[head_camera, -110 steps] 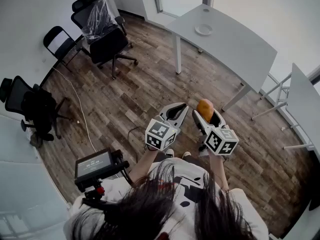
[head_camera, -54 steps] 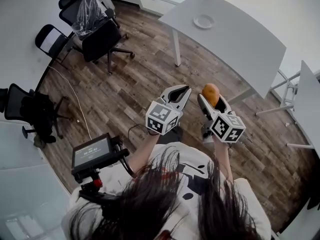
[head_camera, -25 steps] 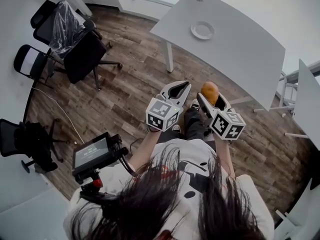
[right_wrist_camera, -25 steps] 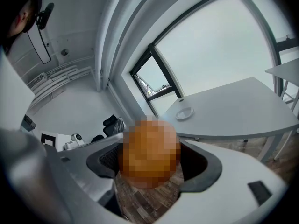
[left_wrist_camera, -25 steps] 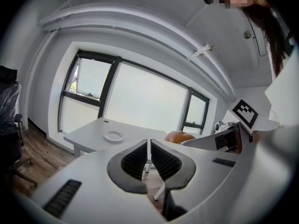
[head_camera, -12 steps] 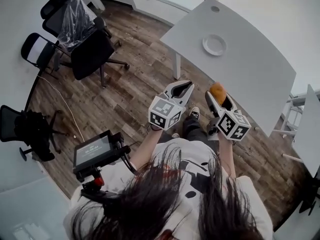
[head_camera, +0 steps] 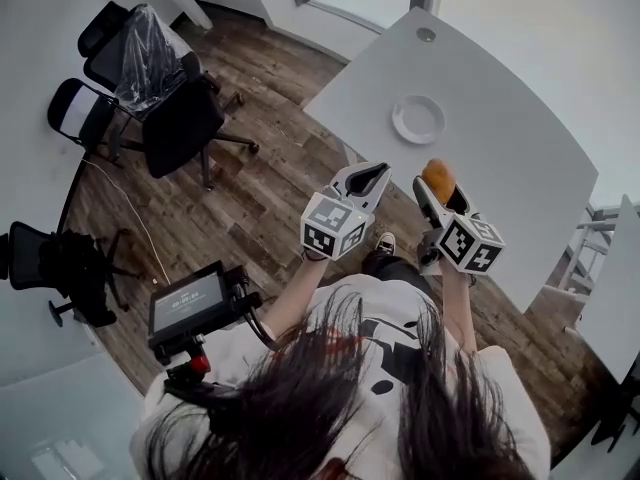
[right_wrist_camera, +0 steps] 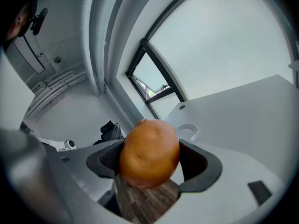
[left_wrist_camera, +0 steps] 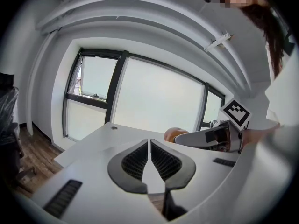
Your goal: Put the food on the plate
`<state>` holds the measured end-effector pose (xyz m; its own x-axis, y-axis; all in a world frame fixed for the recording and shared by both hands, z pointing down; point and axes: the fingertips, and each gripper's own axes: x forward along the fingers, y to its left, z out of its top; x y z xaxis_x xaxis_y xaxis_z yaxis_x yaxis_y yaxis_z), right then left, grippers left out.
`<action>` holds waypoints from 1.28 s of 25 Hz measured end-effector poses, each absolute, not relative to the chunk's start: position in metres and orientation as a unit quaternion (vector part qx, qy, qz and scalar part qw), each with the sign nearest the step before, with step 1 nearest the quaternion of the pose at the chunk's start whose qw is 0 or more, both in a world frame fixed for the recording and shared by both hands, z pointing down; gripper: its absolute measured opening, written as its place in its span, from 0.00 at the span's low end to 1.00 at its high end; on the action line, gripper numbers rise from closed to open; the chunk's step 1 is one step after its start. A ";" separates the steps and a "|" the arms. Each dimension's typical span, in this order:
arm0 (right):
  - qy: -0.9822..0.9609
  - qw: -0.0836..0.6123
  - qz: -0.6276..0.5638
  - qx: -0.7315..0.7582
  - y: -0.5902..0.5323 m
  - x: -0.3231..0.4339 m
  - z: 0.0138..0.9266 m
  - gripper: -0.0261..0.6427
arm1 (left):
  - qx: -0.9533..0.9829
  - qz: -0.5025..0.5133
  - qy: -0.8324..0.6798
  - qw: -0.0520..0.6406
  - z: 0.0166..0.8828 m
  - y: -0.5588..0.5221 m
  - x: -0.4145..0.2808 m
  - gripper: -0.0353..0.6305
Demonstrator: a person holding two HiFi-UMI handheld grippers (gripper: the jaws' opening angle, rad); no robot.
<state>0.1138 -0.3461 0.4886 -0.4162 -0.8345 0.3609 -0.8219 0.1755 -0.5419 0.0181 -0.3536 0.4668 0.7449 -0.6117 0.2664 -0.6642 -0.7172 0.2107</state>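
Observation:
A small white plate lies on the white table, ahead of both grippers. My right gripper is shut on a round orange-brown piece of food, held in the air over the table's near edge. In the right gripper view the food fills the space between the jaws, and the plate shows just behind it. My left gripper hovers beside it, shut on nothing; in its own view its jaws meet, with the food to the right.
Black office chairs stand on the wood floor at the left. A small monitor hangs by my left side. A second white table is at the right. The table has a cable hole near the window.
The person has walked up to the table, so the plate now lies much nearer the grippers. The right gripper has kept hold of the food; the left has stayed shut.

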 end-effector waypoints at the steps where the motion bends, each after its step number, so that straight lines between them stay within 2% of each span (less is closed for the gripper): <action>1: 0.768 0.008 -0.349 -0.537 -0.353 0.116 0.491 0.59 | 0.921 0.092 -0.348 0.148 0.468 -0.360 0.021 0.08; 21: 0.769 -0.023 -0.375 -0.516 -0.460 0.136 0.537 0.59 | 0.913 0.120 -0.351 0.168 0.498 -0.443 0.049 0.08; 27: 0.761 -0.063 -0.363 -0.534 -0.498 0.136 0.559 0.59 | 0.920 0.132 -0.329 0.169 0.511 -0.477 0.052 0.08; 32: 0.754 -0.125 -0.349 -0.542 -0.539 0.128 0.591 0.59 | 0.921 0.141 -0.318 0.175 0.520 -0.533 0.047 0.08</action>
<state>0.1285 -0.5392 0.5908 -0.3820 -0.7296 0.5672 -0.9045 0.1692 -0.3916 0.0468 -0.5331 0.5201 0.7580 -0.5362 0.3712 -0.6349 -0.7370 0.2318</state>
